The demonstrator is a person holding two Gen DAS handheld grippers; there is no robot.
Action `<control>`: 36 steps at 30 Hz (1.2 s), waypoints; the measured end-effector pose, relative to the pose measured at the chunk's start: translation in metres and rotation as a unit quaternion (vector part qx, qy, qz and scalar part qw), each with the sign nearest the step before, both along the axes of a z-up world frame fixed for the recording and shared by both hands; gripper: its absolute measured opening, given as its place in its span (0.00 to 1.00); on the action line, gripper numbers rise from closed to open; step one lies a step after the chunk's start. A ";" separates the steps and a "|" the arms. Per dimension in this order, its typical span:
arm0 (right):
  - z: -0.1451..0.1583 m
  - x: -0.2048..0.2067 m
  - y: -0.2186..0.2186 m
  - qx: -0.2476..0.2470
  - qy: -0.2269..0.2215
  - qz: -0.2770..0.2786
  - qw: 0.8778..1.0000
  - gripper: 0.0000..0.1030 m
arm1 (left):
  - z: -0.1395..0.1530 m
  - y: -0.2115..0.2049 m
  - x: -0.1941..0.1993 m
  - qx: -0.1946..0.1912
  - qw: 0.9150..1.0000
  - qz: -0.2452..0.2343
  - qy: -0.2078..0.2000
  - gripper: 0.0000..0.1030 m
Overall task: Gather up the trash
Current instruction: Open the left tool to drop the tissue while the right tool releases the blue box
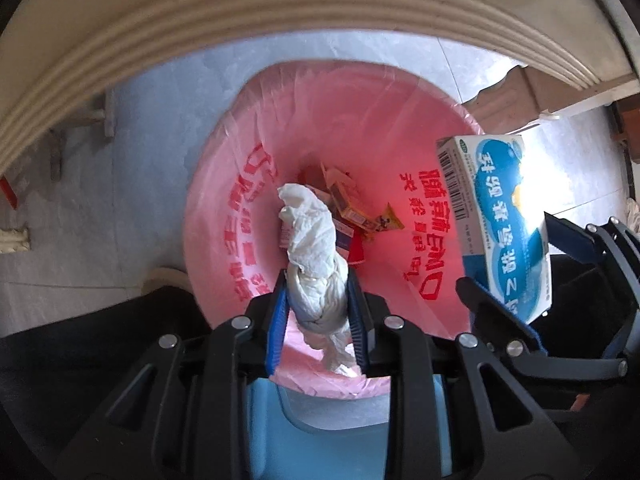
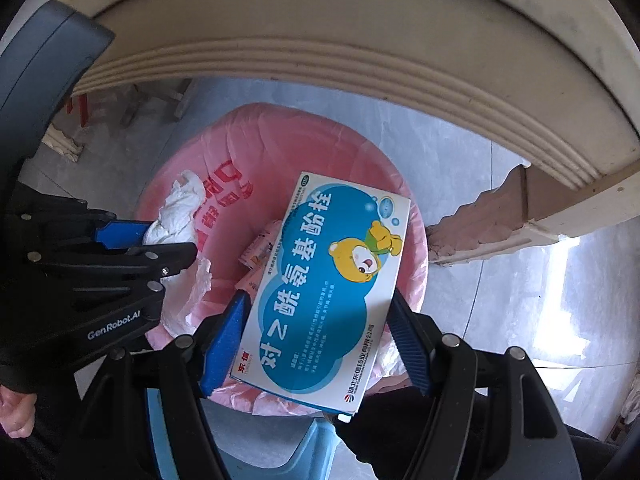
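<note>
A bin lined with a pink bag [image 1: 224, 184] stands on the floor right under both grippers. My left gripper [image 1: 318, 300] points straight down over its mouth, shut on a crumpled white tissue [image 1: 312, 236]. To the right, my right gripper [image 1: 516, 268] clamps a blue and white medicine box [image 1: 496, 208] by its long edges. In the right wrist view the box [image 2: 328, 264] hangs over the bin's rim [image 2: 260, 144] between the blue pads of the right gripper [image 2: 318, 312]. The left gripper [image 2: 160, 236] and its tissue [image 2: 176, 208] show at the left. Small packets [image 1: 352, 204] lie at the bin's bottom.
A cream table edge with moulded ridges [image 1: 200, 20] arches over the bin, and its carved leg [image 2: 500, 220] stands to the right. A light blue plastic stool [image 1: 320, 420] sits just below the grippers. A person's hand [image 2: 16, 412] shows at the lower left. Grey tiles [image 2: 460, 160] surround the bin.
</note>
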State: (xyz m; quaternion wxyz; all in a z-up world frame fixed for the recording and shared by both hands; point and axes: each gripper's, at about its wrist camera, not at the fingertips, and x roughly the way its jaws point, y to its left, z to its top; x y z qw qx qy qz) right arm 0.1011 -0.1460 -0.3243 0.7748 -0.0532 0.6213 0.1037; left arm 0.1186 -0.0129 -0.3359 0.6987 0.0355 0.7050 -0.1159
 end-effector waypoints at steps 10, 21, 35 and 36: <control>-0.001 0.008 0.003 -0.007 0.015 -0.007 1.000 0.66 | -0.024 0.008 0.018 -0.026 0.999 0.029 0.030 0.26; -0.003 0.011 0.004 -0.002 0.031 -0.001 1.000 0.66 | -0.041 0.007 0.025 -0.045 0.997 0.032 0.057 0.26; -0.005 0.017 -0.001 0.009 0.041 0.004 0.999 0.66 | -0.056 0.001 0.027 -0.034 0.997 0.027 0.071 0.32; -0.005 0.017 -0.001 0.008 0.041 0.005 0.999 0.66 | -0.058 0.001 0.026 -0.034 0.996 0.028 0.074 0.40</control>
